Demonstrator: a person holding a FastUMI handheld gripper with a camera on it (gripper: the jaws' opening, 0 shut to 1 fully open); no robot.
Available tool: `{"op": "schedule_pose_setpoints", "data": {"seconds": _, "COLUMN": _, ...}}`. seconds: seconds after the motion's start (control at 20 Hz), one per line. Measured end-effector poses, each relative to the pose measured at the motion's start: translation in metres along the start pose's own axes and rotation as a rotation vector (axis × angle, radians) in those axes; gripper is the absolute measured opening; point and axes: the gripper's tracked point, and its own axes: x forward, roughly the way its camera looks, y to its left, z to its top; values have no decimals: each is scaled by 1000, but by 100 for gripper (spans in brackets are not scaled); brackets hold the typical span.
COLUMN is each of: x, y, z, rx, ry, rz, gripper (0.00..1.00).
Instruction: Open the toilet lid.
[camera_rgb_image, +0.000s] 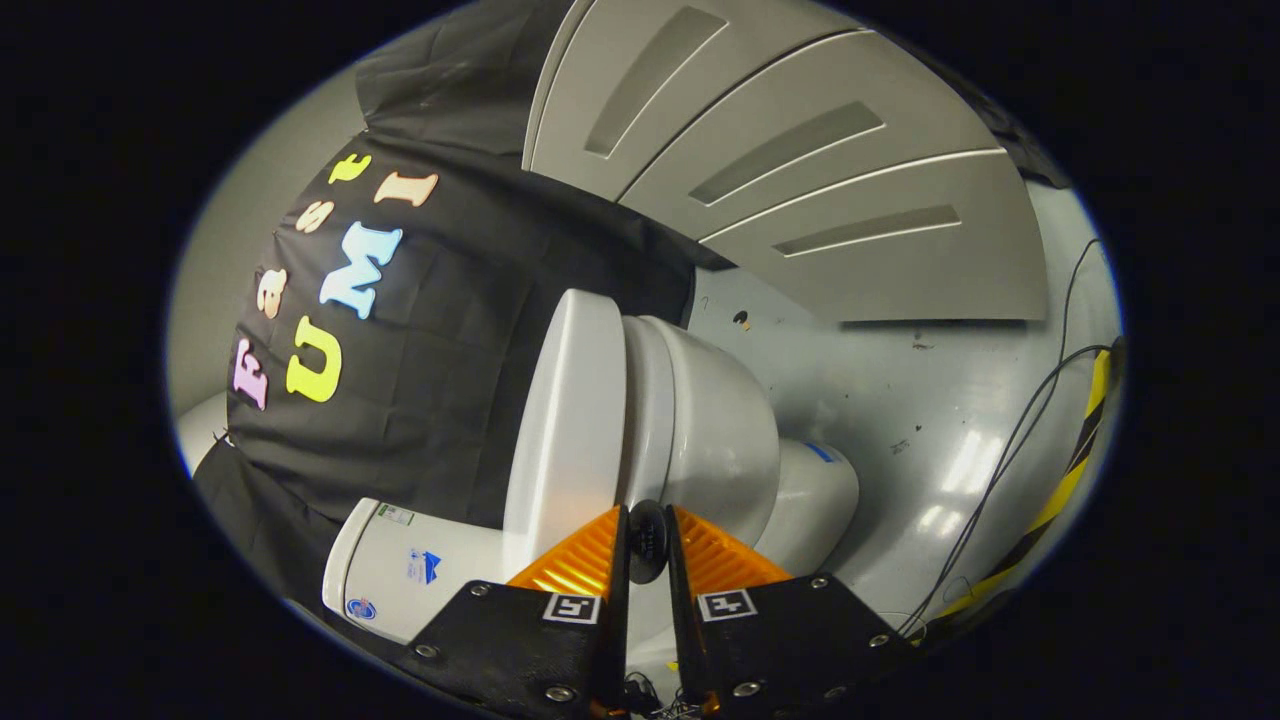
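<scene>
Gripper (647, 525) fingers nearly pressed together with a small dark knob in the slit, I see the toilet lid (565, 420) just ahead, edge-on, long axis running away toward the bowl (715, 430).
</scene>
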Motion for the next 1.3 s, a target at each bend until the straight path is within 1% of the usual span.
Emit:
{"op": "schedule_pose_setpoints", "data": {"seconds": 0.15, "x": -3, "y": 1, "z": 5, "rx": 44, "ry": -21, "rz": 24, "gripper": 15}}
{"op": "schedule_pose_setpoints", "data": {"seconds": 0.2, "x": -3, "y": 3, "z": 5, "rx": 60, "ry": -21, "rz": 32, "gripper": 9}}
{"op": "schedule_pose_setpoints", "data": {"seconds": 0.35, "x": -1, "y": 6, "z": 1, "rx": 81, "ry": -20, "rz": 29, "gripper": 0}}
{"op": "schedule_pose_setpoints", "data": {"seconds": 0.55, "x": -2, "y": 8, "z": 1, "rx": 29, "ry": -13, "rz": -2, "gripper": 0}}
{"op": "schedule_pose_setpoints", "data": {"seconds": 0.7, "x": -5, "y": 11, "z": 6, "rx": 30, "ry": -14, "rz": -20, "gripper": 0}}
{"op": "schedule_pose_setpoints", "data": {"seconds": 0.75, "x": -7, "y": 16, "z": 7, "rx": 31, "ry": -20, "rz": -20, "gripper": 0}}
{"op": "schedule_pose_setpoints", "data": {"seconds": 1.1, "x": -19, "y": 49, "z": 16, "rx": -62, "ry": -44, "rz": 4, "gripper": 0}}
{"op": "schedule_pose_setpoints", "data": {"seconds": 1.3, "x": -24, "y": 64, "z": 17, "rx": -99, "ry": -49, "rz": -2, "gripper": 0}}
